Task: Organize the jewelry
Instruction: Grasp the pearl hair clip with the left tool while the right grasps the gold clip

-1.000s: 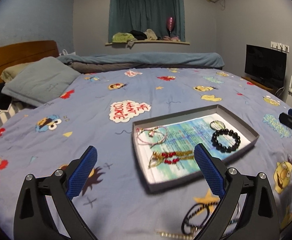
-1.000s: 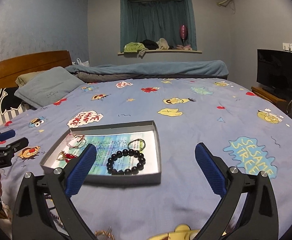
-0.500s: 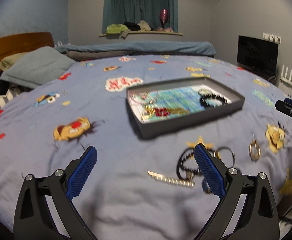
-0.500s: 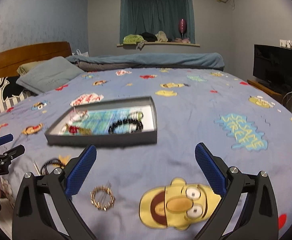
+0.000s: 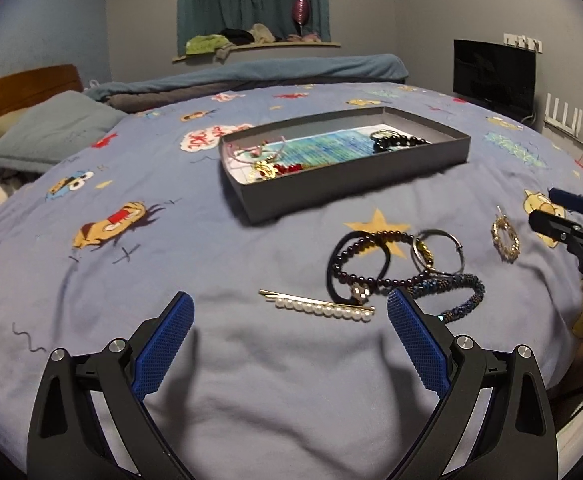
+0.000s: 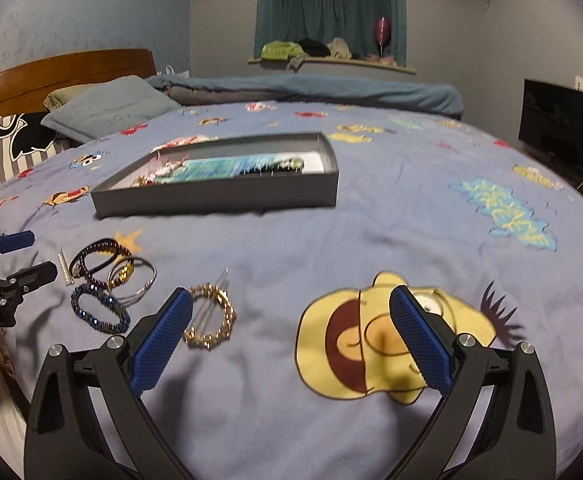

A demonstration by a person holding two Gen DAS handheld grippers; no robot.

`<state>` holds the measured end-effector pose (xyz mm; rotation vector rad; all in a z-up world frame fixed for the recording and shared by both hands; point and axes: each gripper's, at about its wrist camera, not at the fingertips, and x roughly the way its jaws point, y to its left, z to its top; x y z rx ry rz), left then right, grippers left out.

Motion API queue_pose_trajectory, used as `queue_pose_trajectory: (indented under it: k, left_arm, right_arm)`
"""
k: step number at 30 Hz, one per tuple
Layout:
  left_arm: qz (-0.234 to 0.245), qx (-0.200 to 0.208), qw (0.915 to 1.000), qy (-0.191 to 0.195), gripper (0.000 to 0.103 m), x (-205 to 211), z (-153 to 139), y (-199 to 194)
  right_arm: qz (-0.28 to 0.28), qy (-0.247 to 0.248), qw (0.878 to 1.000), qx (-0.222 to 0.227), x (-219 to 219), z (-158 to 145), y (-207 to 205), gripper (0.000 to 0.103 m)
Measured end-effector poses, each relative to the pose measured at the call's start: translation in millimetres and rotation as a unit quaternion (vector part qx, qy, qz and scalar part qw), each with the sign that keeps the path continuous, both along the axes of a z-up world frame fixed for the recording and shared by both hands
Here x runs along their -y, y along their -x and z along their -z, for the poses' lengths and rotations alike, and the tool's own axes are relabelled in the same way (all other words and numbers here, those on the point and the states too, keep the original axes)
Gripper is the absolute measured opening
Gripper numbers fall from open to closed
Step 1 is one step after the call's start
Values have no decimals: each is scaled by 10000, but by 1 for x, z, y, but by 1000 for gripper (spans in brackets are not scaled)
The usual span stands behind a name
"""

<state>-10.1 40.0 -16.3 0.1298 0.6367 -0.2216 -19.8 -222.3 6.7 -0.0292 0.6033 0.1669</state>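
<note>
The left gripper [image 5: 289,312] hangs low over the bedspread [image 5: 211,360] with its blue pads spread wide and nothing between them; just ahead of it, almost centred in the gap, lies the pearl hair clip [image 5: 317,305], flat on the cloth and slightly slanted; just beyond the clip a black hair tie [image 5: 333,264] and a dark beaded bracelet [image 5: 371,280] overlap in a small heap, with a silver bangle [image 5: 437,250] touching them on the right and a blue beaded bracelet [image 5: 457,292] by the right pad; the right gripper [image 6: 289,312] is likewise parted and empty, and the gold chain bracelet [image 6: 210,318] rests just beside its left pad, off the centre line; farther out on the bed stands the grey tray [image 5: 331,188], which already holds a black bead bracelet [image 5: 399,142], some red and gold pieces [image 5: 275,168] and a pinkish cord item, so the sorting looks partly done; the step in hand seems to be the approach to the next loose piece, probably the hair clip for the left side; that pick would call for lowering the pads to either side of the thin clip and pressing into the soft cover without snagging the hair tie beside it, then carrying it to a bare part of the tray; the right side would need to shift leftward to straddle the gold bracelet.
</note>
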Motion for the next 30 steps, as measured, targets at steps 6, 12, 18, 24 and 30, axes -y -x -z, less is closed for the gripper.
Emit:
queue_pose_trajectory:
  k: [6,12,18,24,30]
  left_arm:
    - [47,-77,9999,-98,96,5,5,-2]
    - [59,-120,9999,-66,94,4,9,-4]
    - [150,-237,9995,-158,81,9,13,-8]
    - [190,-233,9994,-147,80,10,14,-10]
    - [274,-274,9991,-142,69,10,15,-13]
  right_arm:
    - [-187,34,9997,-159,-7,7,-2,97]
    - [-400,253,9988,-129,-18,10,0,97]
    - [-565,266,9979,-175,-22,12,0,96]
    - [-773,327,9962,-230,-29,15,1,87]
    - [-880,333,9952,-282,-34,17,1,81]
